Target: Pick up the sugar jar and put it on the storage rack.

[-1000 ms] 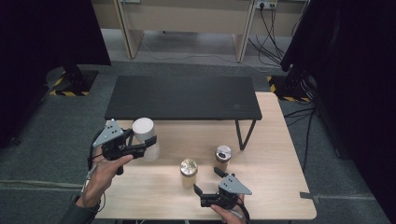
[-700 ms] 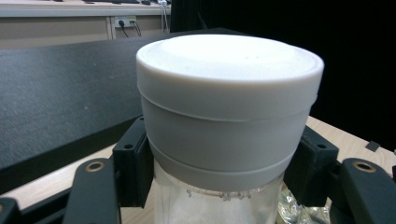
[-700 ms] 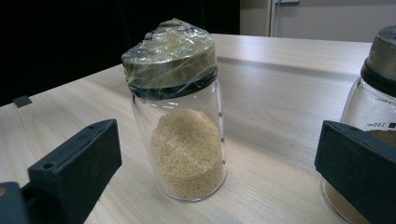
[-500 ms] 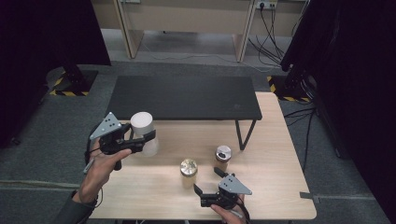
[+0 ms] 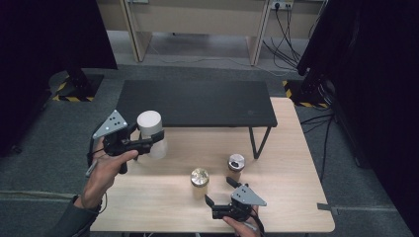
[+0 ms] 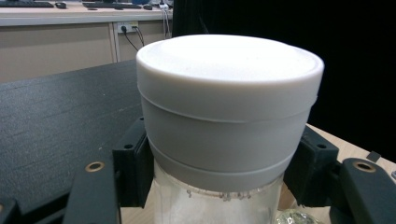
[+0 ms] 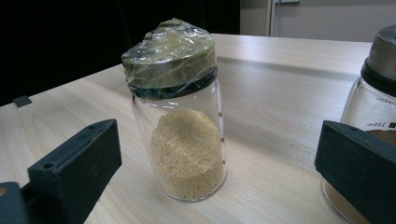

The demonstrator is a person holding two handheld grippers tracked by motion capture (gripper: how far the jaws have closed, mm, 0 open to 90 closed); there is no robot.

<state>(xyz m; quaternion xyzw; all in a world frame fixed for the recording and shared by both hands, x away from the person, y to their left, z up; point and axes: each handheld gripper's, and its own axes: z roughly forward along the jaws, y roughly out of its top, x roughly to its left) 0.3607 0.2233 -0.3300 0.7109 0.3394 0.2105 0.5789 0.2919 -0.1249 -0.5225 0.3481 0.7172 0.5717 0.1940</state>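
Note:
My left gripper (image 5: 155, 137) is shut on a white-lidded glass jar (image 5: 150, 133), held off the wooden table (image 5: 291, 197) near the black shelf's front left corner. In the left gripper view the jar's white lid (image 6: 229, 98) is close up, and both black pads (image 6: 133, 170) press on the jar just under it. My right gripper (image 5: 218, 191) stands open near the table's front edge. It points at a jar of yellow grains (image 7: 180, 112) with a plastic-wrapped lid, also the middle jar (image 5: 199, 180) from above, which stands apart from the jaws.
A third jar with a metal lid (image 5: 236, 165) and brown contents stands right of the grain jar, and the same jar (image 7: 373, 93) is at the right edge of the right gripper view. A low black shelf (image 5: 197, 101) spans the table's back. Grey carpet surrounds the table.
My left hand has lifted the white-lidded jar upward off the table. The right gripper and the two other jars have stayed put.

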